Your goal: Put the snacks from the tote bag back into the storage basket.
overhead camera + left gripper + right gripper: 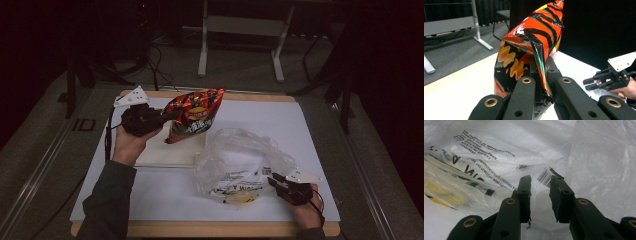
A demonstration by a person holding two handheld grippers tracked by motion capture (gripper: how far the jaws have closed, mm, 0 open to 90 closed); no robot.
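High view: left gripper raised above the white table, clamped on the edge of a red and black snack bag held up near the far left; clear plastic bag crumpled on the table to the right, a white pack and something yellow inside; right gripper low at that bag's near right edge; flat white board lying under the snack bag. Judged from this: snack bag picked up, not yet inside the plastic bag; still to do, by the look of it, opening the plastic bag's mouth and dropping the snack in.

Left gripper view: jaws pinched tight on the snack bag's crimped seam, foil squeezed between the pads, bag rising upright above them; right gripper seen farther off at the right, jaws apart.

Right gripper view: jaws about half open, a fold of the plastic bag lying in the gap; pads beside the film near a barcode label, not pressing on it; nothing gripped yet; firm hold on the film still needed.
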